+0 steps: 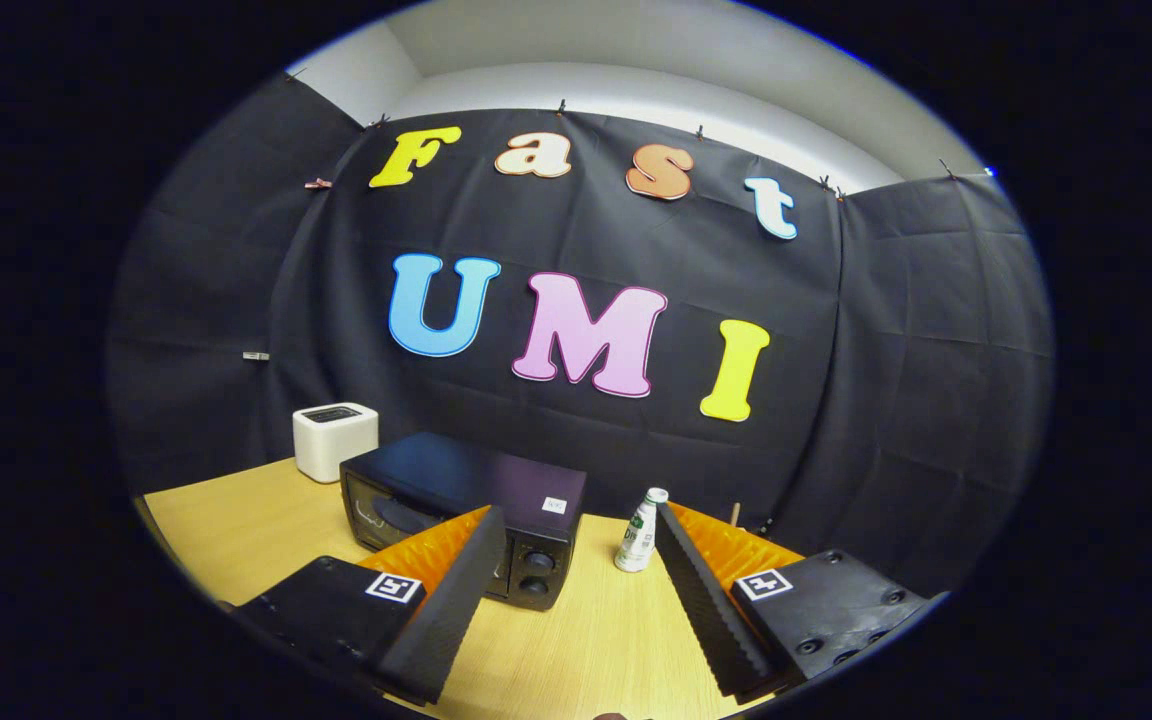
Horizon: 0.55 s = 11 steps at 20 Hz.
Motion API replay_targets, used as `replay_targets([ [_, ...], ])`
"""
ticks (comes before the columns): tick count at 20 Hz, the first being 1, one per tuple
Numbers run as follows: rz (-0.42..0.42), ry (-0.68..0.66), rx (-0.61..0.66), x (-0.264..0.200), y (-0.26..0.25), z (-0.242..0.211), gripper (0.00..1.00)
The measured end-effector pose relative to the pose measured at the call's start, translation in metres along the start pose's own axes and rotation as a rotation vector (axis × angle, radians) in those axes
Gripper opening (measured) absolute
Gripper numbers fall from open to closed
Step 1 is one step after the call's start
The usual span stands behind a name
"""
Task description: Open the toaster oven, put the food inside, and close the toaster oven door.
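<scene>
Two fingers of my claw [571, 600] spread wide, holding nothing. Toaster oven [461, 515] at 11 o'clock on tabletop [586, 640], door shut, facing me for a frontal reach. Food not identifiable.

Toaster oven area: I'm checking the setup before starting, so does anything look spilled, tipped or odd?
Nothing stands out. The toaster oven sits closed on the table, the bottle stands upright beside it, and the hand-held gripper is open.

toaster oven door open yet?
No. The toaster oven door sits flush and closed, beyond the open gripper, whose fingers hold nothing.
</scene>
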<state>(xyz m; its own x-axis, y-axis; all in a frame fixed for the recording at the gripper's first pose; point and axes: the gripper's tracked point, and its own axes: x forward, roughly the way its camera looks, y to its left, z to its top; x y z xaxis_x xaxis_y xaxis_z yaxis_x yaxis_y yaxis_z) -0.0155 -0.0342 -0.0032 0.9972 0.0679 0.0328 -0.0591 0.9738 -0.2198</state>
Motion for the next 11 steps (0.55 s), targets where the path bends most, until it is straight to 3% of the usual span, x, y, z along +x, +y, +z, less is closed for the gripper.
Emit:
replay_targets([
  [11,-0.070,0.043,0.086,-0.045,-0.026,0.003,0.98],
])
